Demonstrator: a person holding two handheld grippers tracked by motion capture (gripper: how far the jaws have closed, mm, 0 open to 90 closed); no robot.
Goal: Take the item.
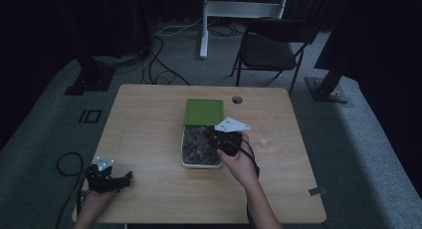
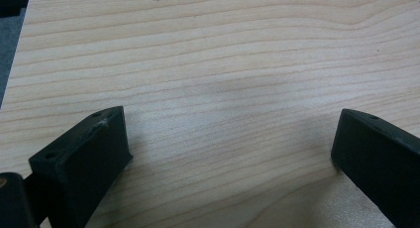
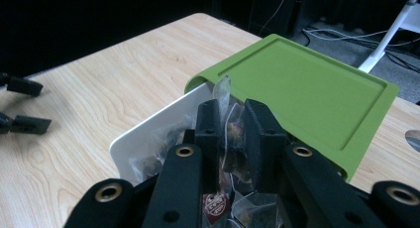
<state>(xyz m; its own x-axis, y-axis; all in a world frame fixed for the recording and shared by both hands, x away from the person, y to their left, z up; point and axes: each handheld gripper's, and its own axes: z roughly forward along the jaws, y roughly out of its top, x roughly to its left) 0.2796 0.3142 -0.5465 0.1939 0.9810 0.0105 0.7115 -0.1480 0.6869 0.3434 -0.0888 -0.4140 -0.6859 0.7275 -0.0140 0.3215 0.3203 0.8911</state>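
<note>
1. Right gripper (image 3: 231, 134): jaws are narrowed onto one clear tea-bag sachet (image 3: 229, 120) above the white box (image 3: 148, 131), beside its slid-back green lid (image 3: 307, 89).
2. Lifting straight up would probably keep neighbouring sachets from snagging.
3. Left gripper (image 2: 228, 153): jaws are wide apart and empty, resting over bare table (image 2: 213, 54) near the front-left corner.

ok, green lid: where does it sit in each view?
High view: green lid at table centre, at the far end of the white box.
Left gripper view: bare tabletop between open tongs.
Right gripper view: upper right, beyond the right tongs.
Shared landmark: the white box.
</note>
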